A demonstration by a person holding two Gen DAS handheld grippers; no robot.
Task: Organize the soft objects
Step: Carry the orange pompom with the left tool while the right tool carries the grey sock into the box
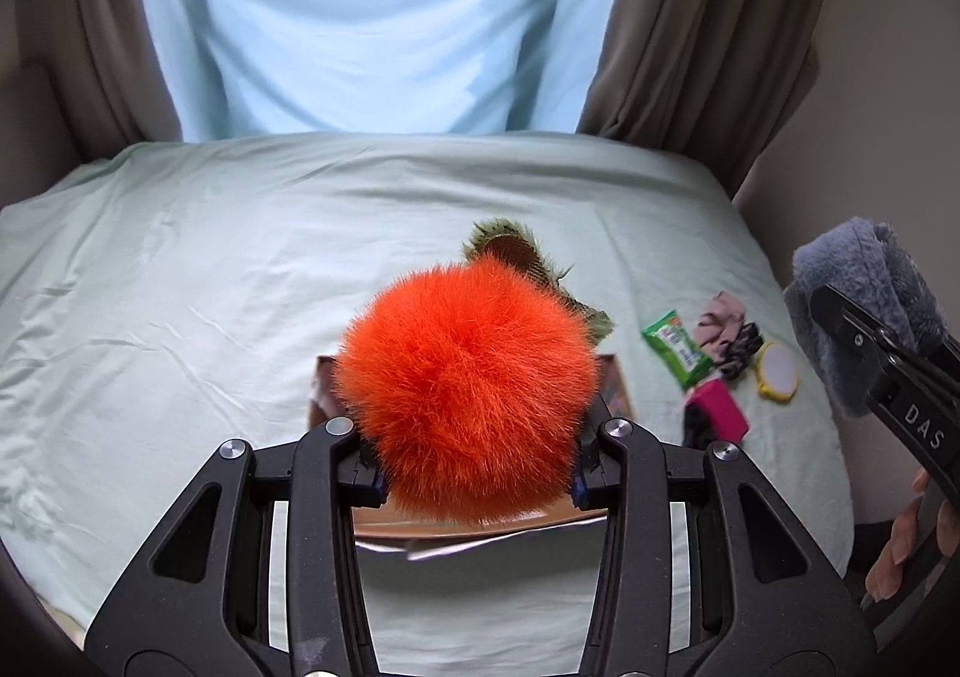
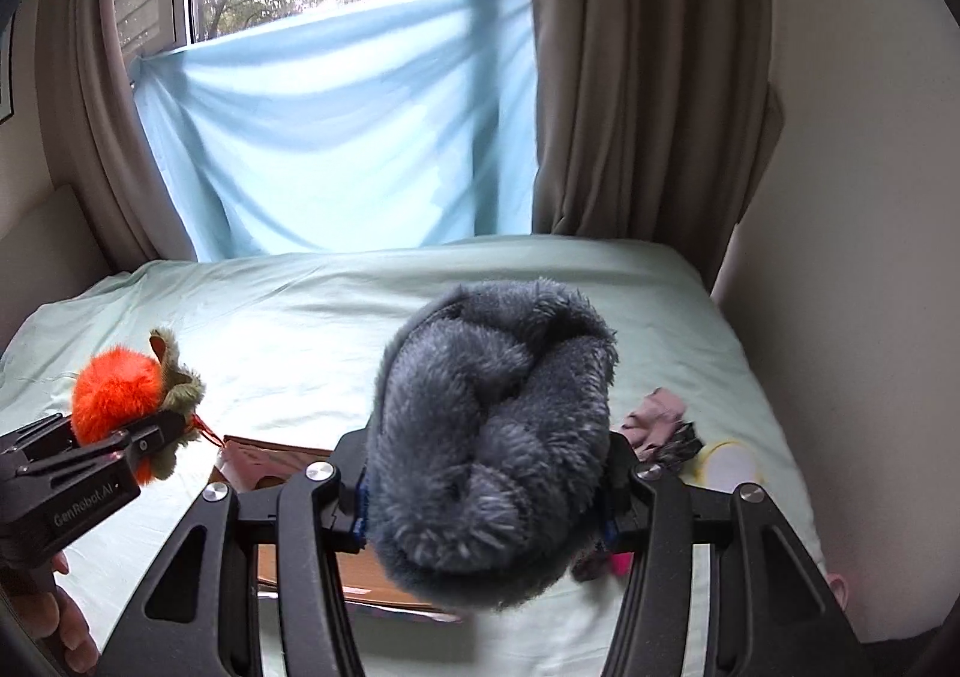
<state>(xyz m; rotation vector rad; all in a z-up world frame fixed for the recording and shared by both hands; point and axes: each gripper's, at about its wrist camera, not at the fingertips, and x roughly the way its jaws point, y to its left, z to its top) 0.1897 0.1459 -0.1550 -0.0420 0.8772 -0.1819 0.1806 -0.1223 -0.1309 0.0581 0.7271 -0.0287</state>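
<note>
My left gripper point(image 1: 474, 461) is shut on a fluffy orange plush ball point(image 1: 465, 389) with green leaves, held above the bed; it also shows in the right wrist view point(image 2: 117, 395). My right gripper point(image 2: 486, 503) is shut on a grey-blue fuzzy plush item point(image 2: 489, 425), which also shows at the right edge of the left wrist view point(image 1: 864, 293). A brown cardboard box point(image 1: 615, 383) lies on the bed under both grippers, mostly hidden; it also shows in the right wrist view point(image 2: 270, 461).
On the pale green bed sheet point(image 1: 210, 287), at the right, lie a green packet point(image 1: 675, 347), a pink cloth point(image 1: 720, 317), a yellow-rimmed round item point(image 1: 778, 371) and a magenta item point(image 1: 720, 407). Brown curtains point(image 2: 630, 77) and a blue cloth point(image 2: 336, 137) hang behind.
</note>
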